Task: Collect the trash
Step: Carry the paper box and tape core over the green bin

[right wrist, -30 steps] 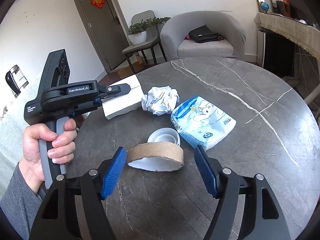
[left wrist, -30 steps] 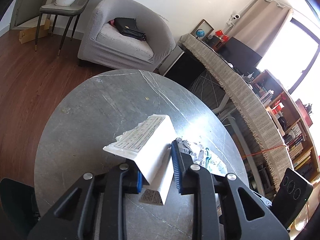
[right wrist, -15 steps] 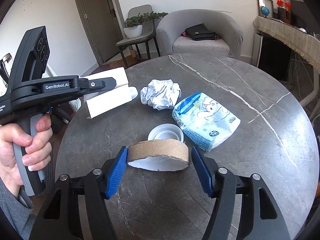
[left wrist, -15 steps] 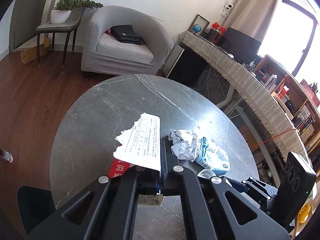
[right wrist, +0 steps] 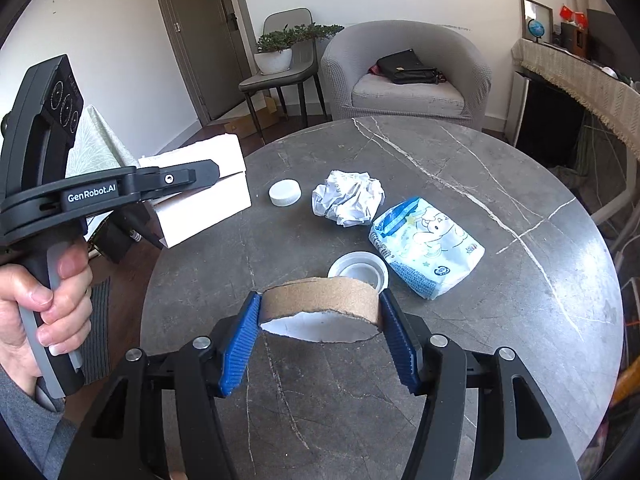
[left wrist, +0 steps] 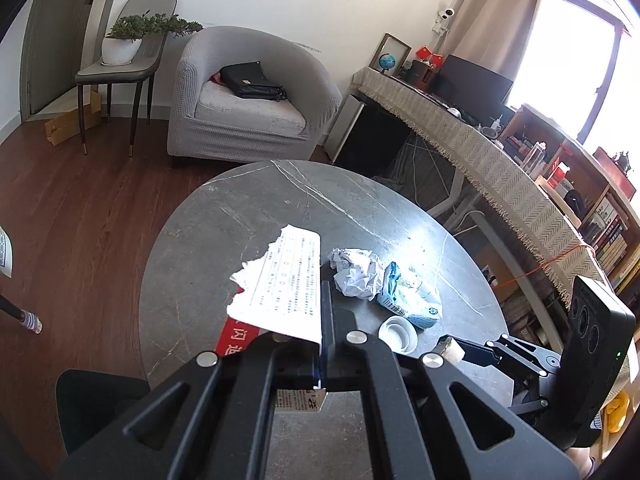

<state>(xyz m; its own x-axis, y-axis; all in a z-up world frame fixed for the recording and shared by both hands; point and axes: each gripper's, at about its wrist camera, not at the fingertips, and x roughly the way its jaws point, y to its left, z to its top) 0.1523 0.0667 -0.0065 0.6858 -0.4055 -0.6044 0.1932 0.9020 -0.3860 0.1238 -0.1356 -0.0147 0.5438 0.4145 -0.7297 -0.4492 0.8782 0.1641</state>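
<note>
Trash, two pieces in hand. Torn paper box (left wrist: 288, 280), centre of the left view: light, crushable, pinched flat in the closed left gripper (left wrist: 322, 344). Cardboard ring (right wrist: 320, 300), lower centre of the right view: light, springy, clamped across its width by the right gripper (right wrist: 320, 344), whose jaws have just been closing on it; likely best held gently.

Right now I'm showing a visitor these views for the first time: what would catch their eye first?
Probably the two held pieces of trash: the right gripper has its jaws pressed on a brown cardboard ring low in its view, and the left gripper, jaws shut, grips a flattened white printed box. Between them on the round grey table lie a crumpled paper ball, a blue-and-white tissue pack and two white caps.
</note>
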